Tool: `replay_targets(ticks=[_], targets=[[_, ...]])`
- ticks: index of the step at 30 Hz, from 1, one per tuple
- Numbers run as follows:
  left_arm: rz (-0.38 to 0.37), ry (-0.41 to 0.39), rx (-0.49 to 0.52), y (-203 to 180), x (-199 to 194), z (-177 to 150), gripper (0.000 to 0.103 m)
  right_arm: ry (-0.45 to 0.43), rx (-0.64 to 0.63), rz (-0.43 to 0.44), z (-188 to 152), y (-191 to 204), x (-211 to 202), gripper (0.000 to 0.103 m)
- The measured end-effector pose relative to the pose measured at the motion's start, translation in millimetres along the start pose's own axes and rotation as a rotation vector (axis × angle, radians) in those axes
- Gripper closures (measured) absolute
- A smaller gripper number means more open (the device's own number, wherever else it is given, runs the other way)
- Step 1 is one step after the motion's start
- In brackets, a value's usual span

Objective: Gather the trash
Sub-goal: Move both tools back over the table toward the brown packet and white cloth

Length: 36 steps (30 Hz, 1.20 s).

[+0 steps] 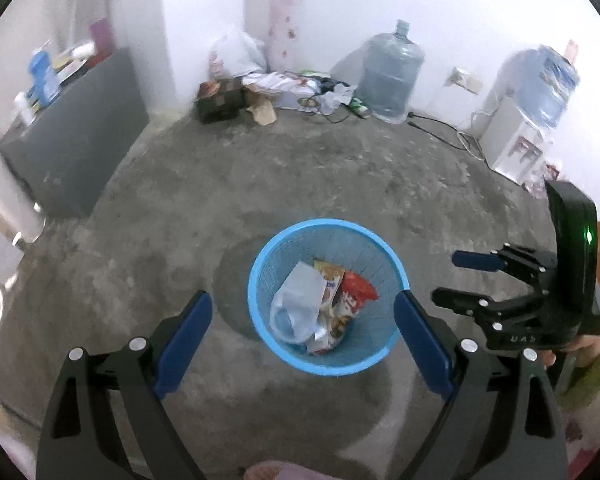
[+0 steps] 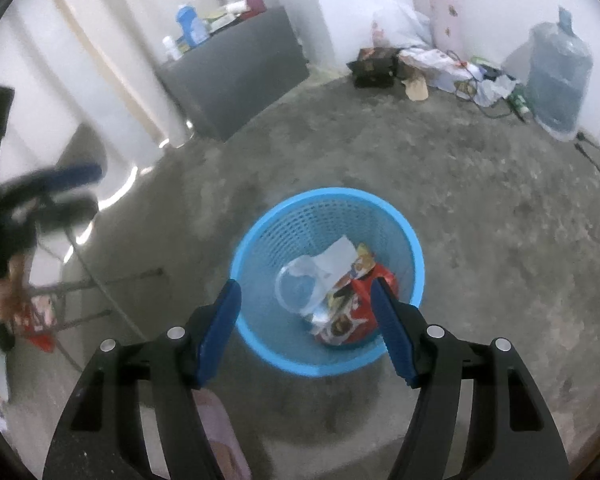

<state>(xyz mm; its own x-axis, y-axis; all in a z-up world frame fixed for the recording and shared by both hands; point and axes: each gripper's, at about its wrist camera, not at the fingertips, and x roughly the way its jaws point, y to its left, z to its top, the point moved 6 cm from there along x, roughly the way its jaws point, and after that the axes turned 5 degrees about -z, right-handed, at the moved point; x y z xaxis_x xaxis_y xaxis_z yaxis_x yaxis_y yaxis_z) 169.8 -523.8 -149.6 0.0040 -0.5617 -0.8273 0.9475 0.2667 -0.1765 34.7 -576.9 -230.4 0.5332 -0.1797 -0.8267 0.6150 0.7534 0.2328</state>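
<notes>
A blue mesh basket (image 1: 256, 272) (image 2: 328, 194) stands on the concrete floor, below both grippers. Inside it lie a white plastic bag (image 1: 296, 312) (image 2: 300, 284), a red wrapper (image 1: 358, 288) (image 2: 360, 308) and other printed packets. My left gripper (image 1: 302, 340) is open above the basket's near rim, with nothing between its blue pads. My right gripper (image 2: 303, 292) is open over the basket too and holds nothing. The right gripper (image 1: 450, 277) also shows to the basket's right in the left wrist view. The left gripper (image 2: 90, 188) appears blurred at the left edge of the right wrist view.
A dark cabinet (image 1: 80, 152) with bottles on top stands at the left wall. Bags and boxes (image 1: 280, 88) are piled at the far wall beside a water jug (image 1: 388, 76). A water dispenser (image 1: 516, 140) and its cable (image 1: 440, 128) sit at the right. A metal frame (image 2: 100, 296) stands left.
</notes>
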Motion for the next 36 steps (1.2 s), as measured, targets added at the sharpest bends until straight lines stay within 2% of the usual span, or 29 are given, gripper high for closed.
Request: replay_targets(ticks=[8, 12, 16, 18, 20, 23, 26, 29, 33, 36], targets=[[0.025, -0.171, -0.049, 6.9, -75.0, 4.4, 0.013, -0.081, -0.049, 0.01, 3.9, 20.0, -45.8, 0.039], [0.033, -0.245, -0.026, 4.3, -121.7, 0.4, 0.013, -0.114, -0.105, 0.035, 12.0, 43.6, -65.3, 0.039], [0.08, -0.299, 0.041, 13.2, -177.0, -23.4, 0.013, -0.156, -0.255, 0.062, 23.1, 89.2, -84.1, 0.039], [0.123, -0.31, 0.08, 27.5, -209.1, -46.0, 0.013, -0.176, -0.356, 0.097, 28.9, 120.5, -92.9, 0.039], [0.18, -0.303, 0.115, 44.9, -237.2, -71.0, 0.013, -0.191, -0.443, 0.123, 31.7, 147.9, -98.1, 0.036], [0.28, -0.267, 0.149, 82.5, -279.7, -117.4, 0.013, -0.216, -0.619, 0.218, 36.4, 211.7, -106.5, 0.035], [0.349, -0.222, 0.127, 119.0, -308.2, -153.1, 0.013, -0.232, -0.755, 0.298, 37.5, 266.1, -109.4, 0.034], [0.395, -0.193, 0.087, 152.7, -329.9, -185.1, 0.013, -0.246, -0.924, 0.41, 36.4, 336.6, -108.9, 0.033], [0.384, -0.139, 0.03, 194.3, -339.4, -215.7, 0.013, -0.234, -1.081, 0.54, 32.9, 410.0, -99.8, 0.033], [0.369, -0.079, 0.029, 218.2, -333.8, -221.2, 0.013, -0.211, -1.21, 0.619, 31.1, 461.6, -81.1, 0.033]])
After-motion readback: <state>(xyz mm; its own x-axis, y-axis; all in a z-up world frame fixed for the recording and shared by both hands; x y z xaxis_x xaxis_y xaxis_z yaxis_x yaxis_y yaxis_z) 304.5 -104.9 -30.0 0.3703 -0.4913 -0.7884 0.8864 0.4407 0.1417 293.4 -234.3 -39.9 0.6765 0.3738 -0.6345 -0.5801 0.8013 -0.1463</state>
